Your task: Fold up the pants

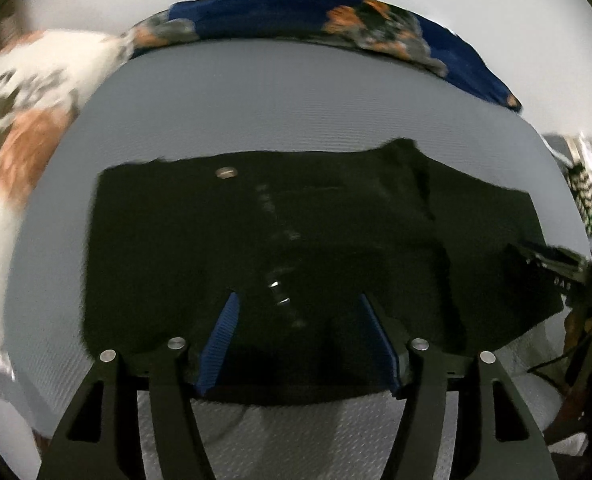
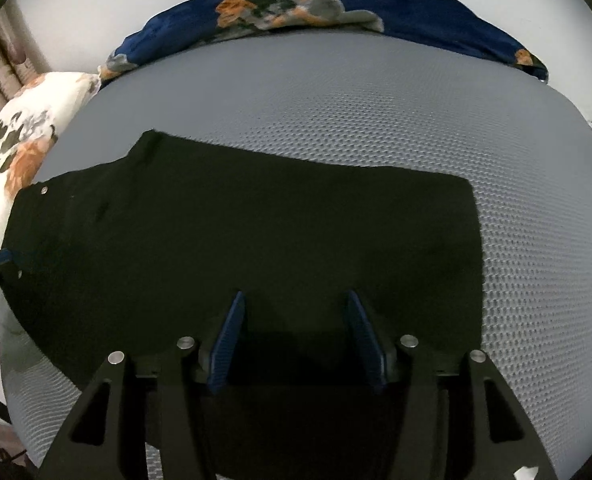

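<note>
Black pants (image 1: 296, 240) lie flat on a grey mesh mattress (image 1: 296, 92), waist end with a metal button (image 1: 225, 172) to the left. In the right wrist view the pants (image 2: 255, 232) stretch from the waist at the left to the leg end at the right. My left gripper (image 1: 298, 300) is open, its blue-padded fingers (image 1: 223, 336) over the near edge of the pants by the fly. My right gripper (image 2: 293, 298) is open, its fingers (image 2: 229, 340) over the near edge of the leg part. Neither holds fabric. The right gripper also shows at the edge of the left wrist view (image 1: 552, 260).
A dark blue floral pillow (image 2: 336, 4) lies along the far edge of the mattress (image 2: 376, 100). A white floral pillow (image 2: 23, 136) lies at the left. A white wall stands behind. Bare mattress lies beyond and to the right of the pants.
</note>
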